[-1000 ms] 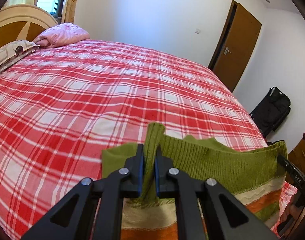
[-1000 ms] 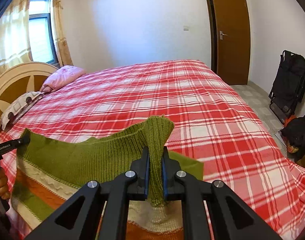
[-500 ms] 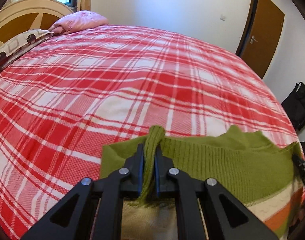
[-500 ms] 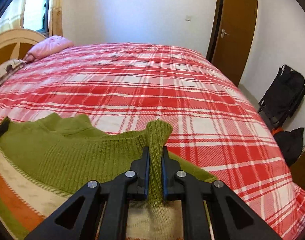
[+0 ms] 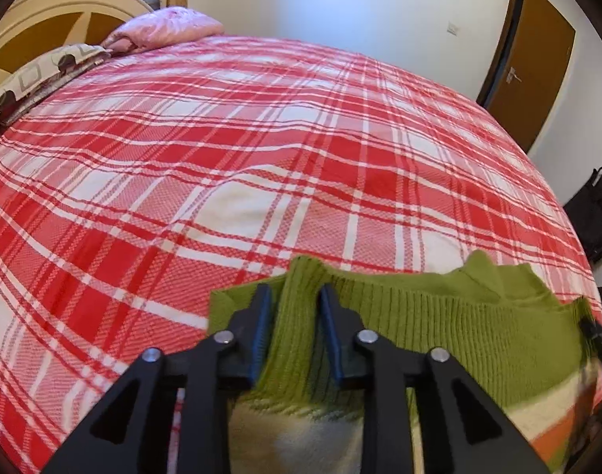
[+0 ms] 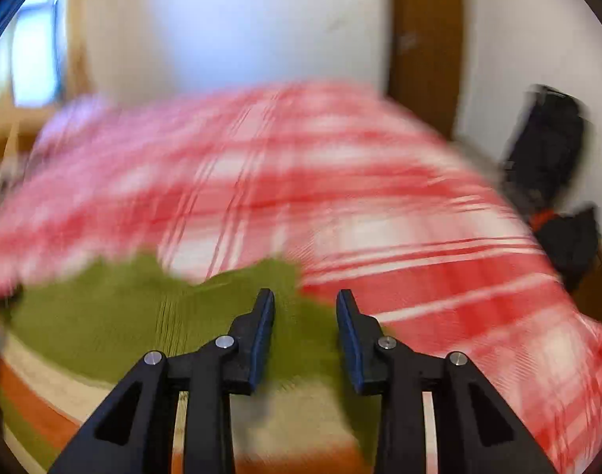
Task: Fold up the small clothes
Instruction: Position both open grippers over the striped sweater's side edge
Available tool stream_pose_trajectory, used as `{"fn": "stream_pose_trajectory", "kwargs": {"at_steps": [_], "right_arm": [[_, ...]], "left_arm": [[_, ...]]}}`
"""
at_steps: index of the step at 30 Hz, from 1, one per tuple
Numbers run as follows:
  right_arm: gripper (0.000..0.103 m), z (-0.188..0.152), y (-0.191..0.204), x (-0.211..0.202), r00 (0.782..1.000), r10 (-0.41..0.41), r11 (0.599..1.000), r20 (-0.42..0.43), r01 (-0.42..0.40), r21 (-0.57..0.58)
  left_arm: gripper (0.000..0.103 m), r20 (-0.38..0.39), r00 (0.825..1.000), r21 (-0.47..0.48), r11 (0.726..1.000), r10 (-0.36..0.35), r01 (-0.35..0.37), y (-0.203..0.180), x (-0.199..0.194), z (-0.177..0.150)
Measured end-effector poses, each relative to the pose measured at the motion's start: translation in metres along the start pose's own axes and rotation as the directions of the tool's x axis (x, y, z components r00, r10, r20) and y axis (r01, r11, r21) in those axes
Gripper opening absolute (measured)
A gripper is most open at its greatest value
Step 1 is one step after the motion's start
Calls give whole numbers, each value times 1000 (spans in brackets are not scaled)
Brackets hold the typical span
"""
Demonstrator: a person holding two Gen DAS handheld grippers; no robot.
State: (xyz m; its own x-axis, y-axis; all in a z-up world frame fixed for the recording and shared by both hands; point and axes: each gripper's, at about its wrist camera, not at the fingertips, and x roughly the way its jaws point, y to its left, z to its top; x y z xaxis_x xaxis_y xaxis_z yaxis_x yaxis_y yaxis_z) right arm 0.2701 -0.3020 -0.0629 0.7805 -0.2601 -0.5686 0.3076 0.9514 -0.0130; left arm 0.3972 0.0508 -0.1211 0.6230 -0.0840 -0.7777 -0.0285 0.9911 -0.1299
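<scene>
White walls and a brown door (image 5: 530, 59) close off the room behind a wide bed (image 5: 261, 150) spread with a red-and-white plaid cover. At its head we see a pink pillow (image 5: 166, 31), a patterned pillow (image 5: 36, 75) and a curved wooden headboard (image 5: 48, 15). Something black stands on the floor by the far wall (image 6: 546, 146).

Our small garment is a knitted sweater (image 5: 459, 324), green at the ribbed top with cream and orange bands below, lying on the near edge of the bed, close under both cameras.

Our left claw (image 5: 294, 308) has its jaws opening. A raised fold of the green ribbed knit stands between the two blue-padded fingers (image 5: 261, 324); a gap shows on the right side of the fold, and on the left the knit lies close to the pad, though we cannot tell whether it touches.

Our right claw (image 6: 305, 308) also has its jaws opening. This view is badly smeared, but we can make out the fingers (image 6: 263, 324) standing apart over the sweater's green corner (image 6: 143, 308), with the knit lying flat beneath the gap and not pinched. Beyond the fingertips the plaid cover begins.
</scene>
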Motion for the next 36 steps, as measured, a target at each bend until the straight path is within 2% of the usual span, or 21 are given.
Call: {"fn": "stream_pose_trajectory", "kwargs": {"at_steps": [3,5,7,10,16,18,22,25,28,31,32,33,35,36], "right_arm": [[34,-14,2,-38,1000,13,997,5,-13,-76],[34,-34,11,-59,998,59,989,-18,-61,-133],[34,-59,21,-78,994,97,979,-48,-104,-175],[34,-87,32,-85,988,120,972,-93,-136,-193],[34,-130,23,-83,972,146,980,-183,-168,-111],[34,-136,21,-86,974,157,978,-166,-177,-110],[34,-142,14,-93,972,157,981,-175,-174,-85],[34,-150,14,-103,977,141,980,-158,-160,-121],[34,-156,8,-113,978,145,980,-150,-163,-116],[34,-151,7,-117,974,137,981,-181,-159,-114],[35,-146,5,-122,972,142,984,-188,-160,-83],[35,-143,4,-129,971,164,983,-171,-175,-54],[36,-137,8,-143,970,214,975,-113,-219,-32],[41,-133,14,-149,969,231,971,-89,-235,-37]], "left_arm": [[38,54,998,57,998,31,-34,4,-36,-2],[50,83,996,97,994,37,-45,3,-58,-11],[51,92,995,118,992,27,-38,2,-78,-27],[51,80,997,158,987,-5,-8,-8,-99,-60],[51,16,998,201,978,54,-57,-28,-97,-111],[51,23,996,228,969,89,-92,-32,-96,-122],[61,64,987,255,953,149,-161,-36,-95,-135],[62,75,984,269,947,163,-178,-36,-98,-138],[68,79,982,274,943,172,-187,-34,-101,-141],[69,56,989,253,956,141,-150,-25,-106,-142],[71,44,992,230,965,117,-124,-19,-110,-141],[73,33,996,202,975,85,-90,-10,-113,-141],[83,20,1000,141,990,19,-22,4,-120,-141],[87,28,1000,108,994,12,-15,12,-124,-139]]}}
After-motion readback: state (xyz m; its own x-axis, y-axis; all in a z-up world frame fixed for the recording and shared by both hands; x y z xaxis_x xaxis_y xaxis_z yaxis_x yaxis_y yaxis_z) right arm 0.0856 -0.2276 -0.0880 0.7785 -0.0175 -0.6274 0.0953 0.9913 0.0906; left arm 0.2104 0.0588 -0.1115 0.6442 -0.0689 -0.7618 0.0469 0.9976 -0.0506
